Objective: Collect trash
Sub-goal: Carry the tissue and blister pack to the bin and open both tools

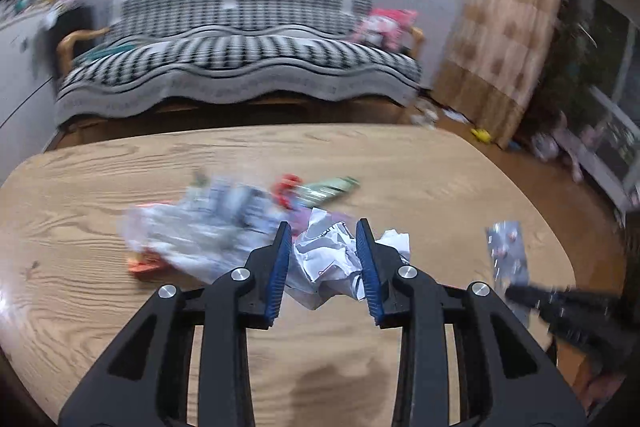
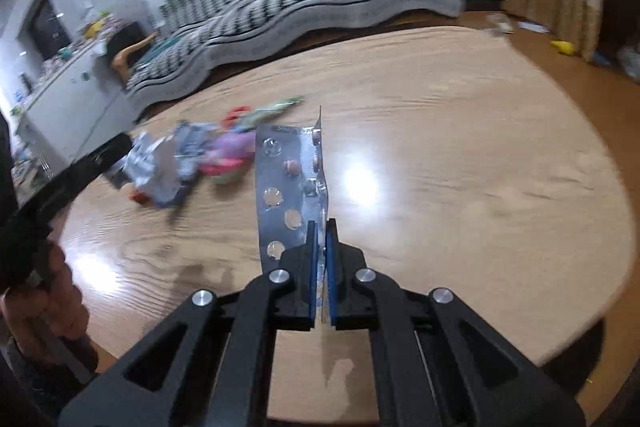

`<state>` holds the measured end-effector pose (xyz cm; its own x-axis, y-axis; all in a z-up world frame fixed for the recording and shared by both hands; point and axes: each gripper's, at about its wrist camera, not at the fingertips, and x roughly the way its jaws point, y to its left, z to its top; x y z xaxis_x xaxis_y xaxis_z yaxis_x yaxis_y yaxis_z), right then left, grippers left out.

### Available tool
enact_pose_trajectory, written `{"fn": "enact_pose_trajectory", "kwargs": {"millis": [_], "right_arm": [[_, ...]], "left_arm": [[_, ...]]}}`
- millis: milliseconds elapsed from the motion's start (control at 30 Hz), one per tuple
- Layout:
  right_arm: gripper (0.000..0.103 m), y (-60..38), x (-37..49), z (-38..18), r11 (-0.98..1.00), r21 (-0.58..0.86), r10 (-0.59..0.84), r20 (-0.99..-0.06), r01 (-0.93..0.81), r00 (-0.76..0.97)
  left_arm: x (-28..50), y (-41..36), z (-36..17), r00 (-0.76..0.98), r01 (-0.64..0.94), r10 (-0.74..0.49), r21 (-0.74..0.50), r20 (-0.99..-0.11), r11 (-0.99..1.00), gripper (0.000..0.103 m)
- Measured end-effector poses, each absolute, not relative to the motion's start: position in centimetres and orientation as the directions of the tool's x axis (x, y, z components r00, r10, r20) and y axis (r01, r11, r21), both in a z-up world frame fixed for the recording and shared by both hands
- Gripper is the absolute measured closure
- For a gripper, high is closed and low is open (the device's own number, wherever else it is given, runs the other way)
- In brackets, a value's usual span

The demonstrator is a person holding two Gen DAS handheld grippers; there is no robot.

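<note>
My left gripper (image 1: 323, 227) is open, its blue pads on either side of a crumpled white paper ball (image 1: 340, 259) on the wooden table (image 1: 420, 171). Behind it lie a crinkled clear plastic bag (image 1: 200, 227), a green wrapper (image 1: 328, 187), a red scrap (image 1: 286, 187) and an orange wrapper (image 1: 146, 265). My right gripper (image 2: 321, 223) is shut on a silver pill blister pack (image 2: 290, 183) and holds it above the table. The blister also shows in the left wrist view (image 1: 506, 251). The trash pile shows blurred in the right wrist view (image 2: 192, 155).
A black-and-white patterned sofa (image 1: 240, 59) stands behind the table, with a pink toy (image 1: 384, 23) on it. A patterned curtain (image 1: 508, 19) hangs at the right. A white cabinet (image 2: 72, 99) with clutter stands at the left. Small items lie on the floor (image 1: 480, 135).
</note>
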<state>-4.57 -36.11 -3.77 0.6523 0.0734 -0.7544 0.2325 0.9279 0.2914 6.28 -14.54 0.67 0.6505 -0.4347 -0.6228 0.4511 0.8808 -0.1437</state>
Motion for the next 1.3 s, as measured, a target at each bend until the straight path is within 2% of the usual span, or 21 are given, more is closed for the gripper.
{"fn": "enact_pose_trajectory", "kwargs": {"millis": [133,333,567,867,1300], "right_arm": [[0.098,-41.2,-9.3,-4.3,0.910,0.245,-0.029,-0.767,0.335,0.641],[0.098,-48.6,-17.1,-5.6,0.856,0.198,-0.155,-0.783,0.477,0.603],[0.098,-55.6,-26.1,-8.2,0.768,0.177,-0.235,-0.816,0.616,0.528],[0.098,-58.8,-30.4,-11.5,0.711,0.175,-0.207,-0.874,0.681,0.441],[0.098,-59.7,-30.1,-12.0,0.701,0.194,-0.183,-0.881,0.686,0.436]], "left_arm": [[3.1,-20.2,-0.4,0.559,0.553,-0.516,-0.172,-0.648,0.815,0.071],[-2.5,-28.1,-1.1,0.445,0.682,-0.624,-0.209,-0.642,0.701,0.071],[-9.0,-36.9,-2.9,0.322,0.818,-0.699,-0.184,-0.639,0.545,0.071],[-13.4,-43.6,-6.3,0.215,0.888,-0.695,-0.159,-0.686,0.431,0.071],[-14.5,-46.1,-7.8,0.185,0.898,-0.679,-0.158,-0.710,0.410,0.071]]}}
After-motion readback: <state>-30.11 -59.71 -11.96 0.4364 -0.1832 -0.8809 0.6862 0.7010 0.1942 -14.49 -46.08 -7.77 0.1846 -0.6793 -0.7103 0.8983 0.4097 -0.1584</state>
